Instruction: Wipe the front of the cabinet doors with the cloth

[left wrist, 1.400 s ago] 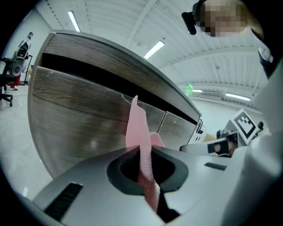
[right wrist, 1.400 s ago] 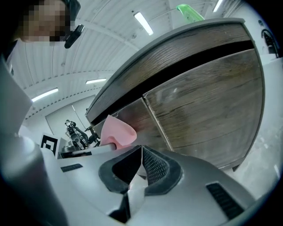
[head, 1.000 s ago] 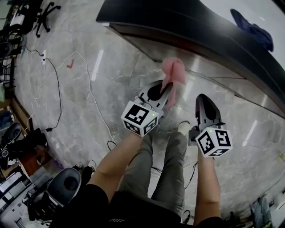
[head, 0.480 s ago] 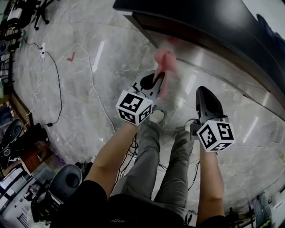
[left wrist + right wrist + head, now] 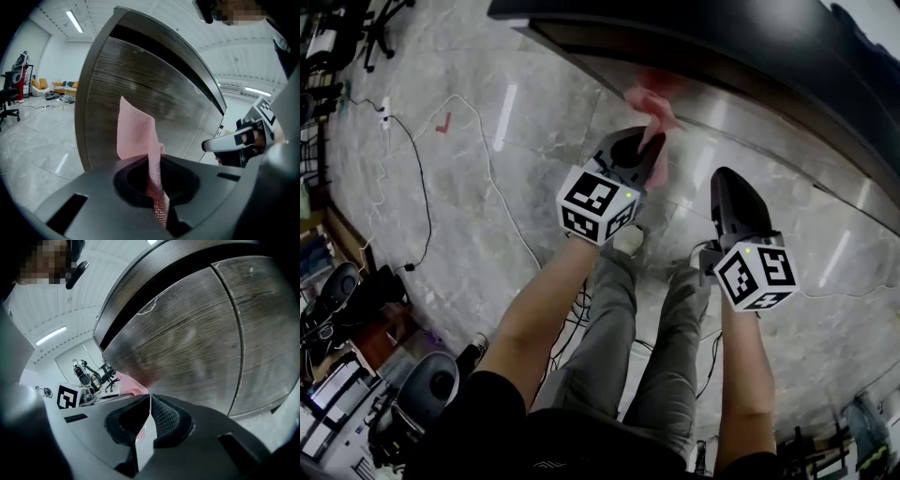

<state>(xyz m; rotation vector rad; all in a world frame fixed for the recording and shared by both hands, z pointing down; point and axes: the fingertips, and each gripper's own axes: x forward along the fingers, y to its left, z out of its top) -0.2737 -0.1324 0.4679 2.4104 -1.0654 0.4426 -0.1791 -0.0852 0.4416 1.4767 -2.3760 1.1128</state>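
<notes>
A pink cloth [image 5: 651, 101] hangs from my left gripper [image 5: 644, 150], which is shut on its lower end. In the left gripper view the cloth [image 5: 135, 131] stands up from the jaws, close in front of the dark wood-grain cabinet door [image 5: 154, 89]; I cannot tell whether it touches. My right gripper [image 5: 724, 184] is held beside it to the right, shut and with nothing in it. In the right gripper view the shut gripper [image 5: 150, 398] points at the cabinet doors [image 5: 187, 343], and the cloth [image 5: 125, 380] shows at the left.
A dark countertop [image 5: 741, 47] overhangs the doors. The floor is glossy grey marble [image 5: 487, 187] with a white cable [image 5: 492, 178] at the left. Office chairs and clutter line the left edge [image 5: 337, 291]. The person's legs [image 5: 647, 337] stand below the grippers. A seam [image 5: 240, 333] divides two doors.
The left gripper has carried the cloth up and closer to the cabinet door. The right gripper has stayed beside it, still shut.
</notes>
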